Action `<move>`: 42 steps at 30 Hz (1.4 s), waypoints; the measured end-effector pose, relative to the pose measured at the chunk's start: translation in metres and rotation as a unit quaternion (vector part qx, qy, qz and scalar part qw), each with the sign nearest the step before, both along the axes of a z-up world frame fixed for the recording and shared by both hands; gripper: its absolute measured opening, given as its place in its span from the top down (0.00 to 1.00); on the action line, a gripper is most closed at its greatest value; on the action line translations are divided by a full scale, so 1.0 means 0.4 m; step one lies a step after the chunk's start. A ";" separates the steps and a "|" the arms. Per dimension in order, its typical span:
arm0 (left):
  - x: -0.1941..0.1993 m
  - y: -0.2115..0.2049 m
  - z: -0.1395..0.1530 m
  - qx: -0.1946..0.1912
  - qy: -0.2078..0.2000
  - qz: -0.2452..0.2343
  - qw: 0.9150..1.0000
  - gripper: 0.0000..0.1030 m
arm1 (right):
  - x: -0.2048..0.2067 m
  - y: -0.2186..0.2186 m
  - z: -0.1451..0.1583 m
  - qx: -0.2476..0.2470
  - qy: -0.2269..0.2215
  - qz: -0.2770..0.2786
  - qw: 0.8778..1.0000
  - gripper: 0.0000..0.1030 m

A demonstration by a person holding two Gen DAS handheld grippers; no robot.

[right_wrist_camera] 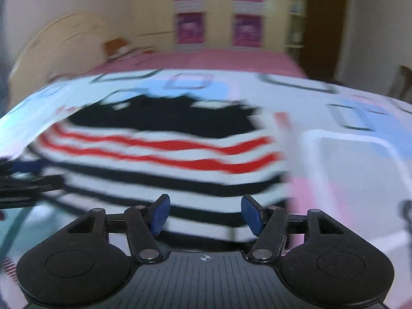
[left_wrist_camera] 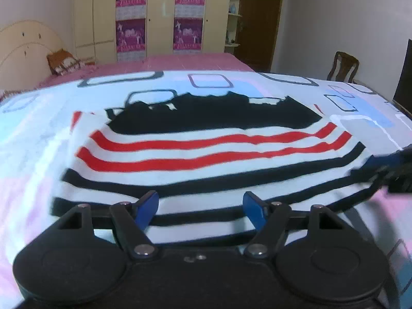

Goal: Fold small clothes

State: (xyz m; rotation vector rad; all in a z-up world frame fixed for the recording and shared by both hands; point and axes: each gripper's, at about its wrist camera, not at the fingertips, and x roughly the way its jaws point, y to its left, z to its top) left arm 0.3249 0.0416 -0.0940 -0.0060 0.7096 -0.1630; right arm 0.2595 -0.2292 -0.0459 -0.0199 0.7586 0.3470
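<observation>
Striped in red, black and white, the small shirt (left_wrist_camera: 195, 152) lies flat on the patterned sheet (left_wrist_camera: 31, 139), and we hang over its near hem: our left gripper (left_wrist_camera: 201, 206) spread wide just above it, our right gripper (right_wrist_camera: 203, 212) spread too, nothing pinched.

We see bare bedsheet (left_wrist_camera: 31, 134) on every side of the striped shirt (left_wrist_camera: 206, 159); right gripper (left_wrist_camera: 394, 170) crowds its right hem.
</observation>
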 end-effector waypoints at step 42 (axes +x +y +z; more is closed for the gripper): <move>-0.163 0.272 -0.042 -0.244 0.008 0.226 0.943 0.32 | -0.054 -0.134 0.010 0.018 -0.022 -0.038 0.999 0.55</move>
